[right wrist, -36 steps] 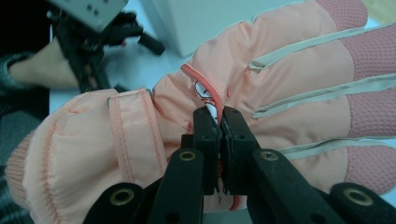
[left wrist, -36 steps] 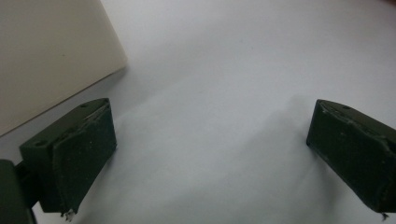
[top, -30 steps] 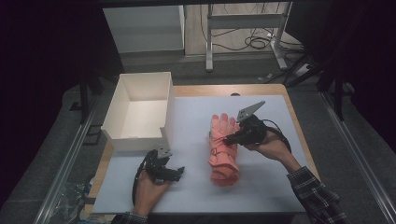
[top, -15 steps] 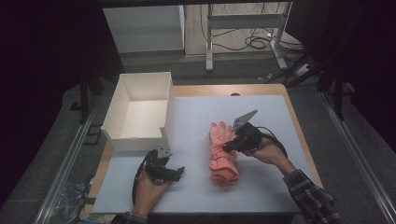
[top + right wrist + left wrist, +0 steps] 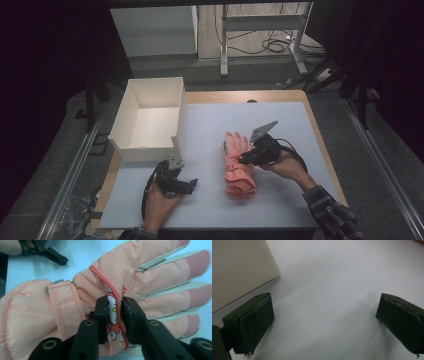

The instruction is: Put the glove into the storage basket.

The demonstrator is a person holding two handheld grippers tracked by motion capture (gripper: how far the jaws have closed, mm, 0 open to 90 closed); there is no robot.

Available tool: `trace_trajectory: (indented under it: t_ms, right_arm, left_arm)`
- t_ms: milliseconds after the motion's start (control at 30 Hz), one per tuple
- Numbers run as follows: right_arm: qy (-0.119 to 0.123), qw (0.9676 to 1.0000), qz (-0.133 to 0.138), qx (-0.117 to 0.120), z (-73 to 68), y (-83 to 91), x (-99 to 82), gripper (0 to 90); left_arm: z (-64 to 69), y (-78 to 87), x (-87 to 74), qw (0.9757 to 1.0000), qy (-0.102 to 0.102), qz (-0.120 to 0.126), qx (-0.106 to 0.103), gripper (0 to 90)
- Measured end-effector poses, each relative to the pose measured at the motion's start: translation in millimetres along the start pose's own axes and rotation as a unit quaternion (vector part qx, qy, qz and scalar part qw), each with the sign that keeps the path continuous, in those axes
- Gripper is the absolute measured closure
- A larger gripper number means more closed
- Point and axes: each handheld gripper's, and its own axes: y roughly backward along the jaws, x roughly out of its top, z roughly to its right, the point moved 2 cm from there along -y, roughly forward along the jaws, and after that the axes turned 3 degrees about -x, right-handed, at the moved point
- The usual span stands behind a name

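From above the table, a pink padded glove [image 5: 238,167] lies flat on the white mat [image 5: 280,120], fingers pointing away from the person, with what looks like a second glove stacked under it. The right gripper [image 5: 246,159] sits low on the glove's back, placed as if setting it down rather than lifting it. A white box [image 5: 150,117] stands at the mat's far left corner, open-topped and with nothing inside, likely where the glove belongs. Nearer the person, the left gripper [image 5: 192,183] rests idle on the mat. Along the left gripper's own view, its jaws stand wide apart over bare mat, holding nothing, the box wall just beside them. Along the right gripper's view, the jaws have just been opening, yet a fold of the glove's cartoon patch [image 5: 113,315] remains pinched between them.
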Motion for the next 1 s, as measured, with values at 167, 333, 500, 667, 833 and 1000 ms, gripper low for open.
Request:
trace_trajectory:
  t_ms: [167,333,500,667,833,1000]
  right_arm:
    - [-0.004,0.9995,0.029,-0.013,-1.5,10.4,0.0,62.6]
    - [0.0,0.999,0.04,-0.021,-4.2,16.6,2.6,58.1]
    - [-0.007,0.9977,0.058,-0.035,-5.5,27.6,3.9,52.1]
    - [-0.023,0.996,0.068,-0.053,-1.8,37.6,-3.6,51.9]
    - [-0.042,0.9933,0.08,-0.072,2.7,46.3,-20.6,54.7]
    - [-0.05,0.9917,0.084,-0.084,0.5,49.7,-36.6,63.3]
  left_arm:
    - [-0.1,0.0,0.0,1.0,-0.001,0.0,0.0,1.3]
    - [0.1,-0.3,0.1,1.0,0.001,0.002,0.001,1.3]
    - [0.1,-0.3,0.1,1.0,0.002,0.003,0.001,1.3]
    - [0.2,-0.3,0.1,1.0,0.002,0.003,0.001,1.3]
    - [0.3,-0.5,0.1,1.0,0.003,0.004,0.0,1.3]
    - [-0.1,-0.2,0.1,1.0,0.0,0.002,0.001,1.3]
